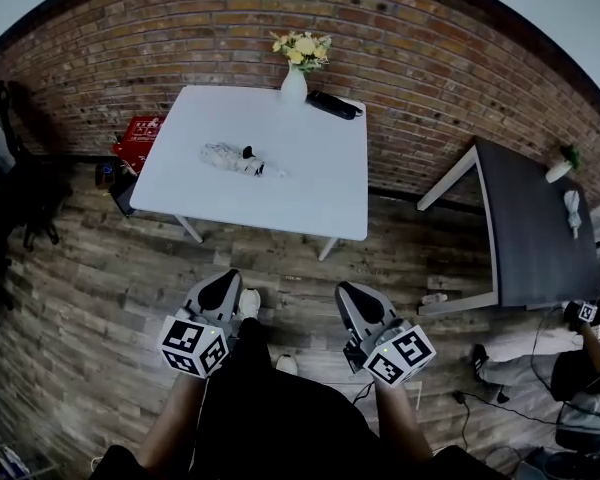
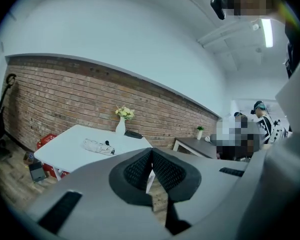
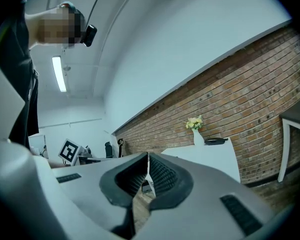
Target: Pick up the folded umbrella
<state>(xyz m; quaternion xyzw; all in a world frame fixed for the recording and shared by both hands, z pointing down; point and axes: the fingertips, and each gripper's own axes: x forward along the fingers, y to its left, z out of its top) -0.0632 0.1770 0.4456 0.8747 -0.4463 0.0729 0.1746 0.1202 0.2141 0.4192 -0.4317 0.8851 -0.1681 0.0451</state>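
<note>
Folded umbrella (image 1: 233,158) lies mid white table (image 1: 320,193) (well inside every edge).

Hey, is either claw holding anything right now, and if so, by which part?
Nothing is held. The left claw and right claw are both shut and empty; the folded umbrella lies on the white table.

An office-like studio room: red brick wall (image 1: 430,58), wood-plank floor (image 1: 100,298), a white square table (image 1: 310,188) bearing a white vase of yellow flowers (image 1: 294,83), a dark rectangular table (image 1: 530,228) alongside.
</note>
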